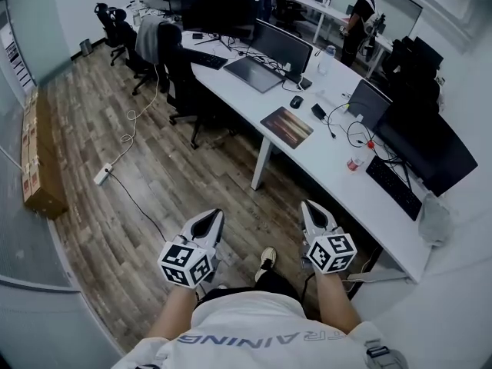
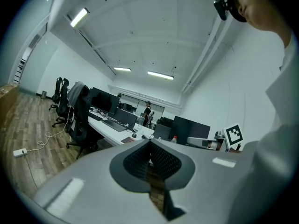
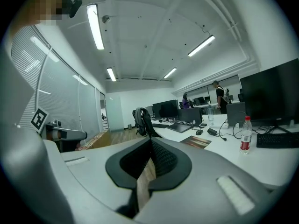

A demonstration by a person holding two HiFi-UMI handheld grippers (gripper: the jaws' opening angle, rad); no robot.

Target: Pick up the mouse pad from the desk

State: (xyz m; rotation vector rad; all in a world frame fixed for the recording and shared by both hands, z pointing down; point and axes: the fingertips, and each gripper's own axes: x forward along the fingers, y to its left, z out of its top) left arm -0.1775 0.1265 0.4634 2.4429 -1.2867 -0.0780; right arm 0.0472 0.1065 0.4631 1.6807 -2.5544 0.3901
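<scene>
The mouse pad (image 1: 287,127), a dark brownish rectangle, lies flat on the long white desk (image 1: 323,160), ahead of both grippers and well out of reach. It shows small in the left gripper view (image 2: 127,140) and at the desk's near edge in the right gripper view (image 3: 196,142). My left gripper (image 1: 209,220) and right gripper (image 1: 311,208) are held side by side over the wooden floor, pointing toward the desk. Both are shut, jaw tips meeting, with nothing between them (image 2: 150,141) (image 3: 150,141).
A mouse (image 1: 296,101), a laptop (image 1: 254,73), monitors (image 1: 427,148), a keyboard (image 1: 393,187) and a red-capped bottle (image 1: 354,162) share the desk. Office chairs (image 1: 181,75) stand to its left. A power strip (image 1: 102,175) with cable and cardboard boxes (image 1: 38,160) lie on the floor. A person (image 1: 357,21) stands at the back.
</scene>
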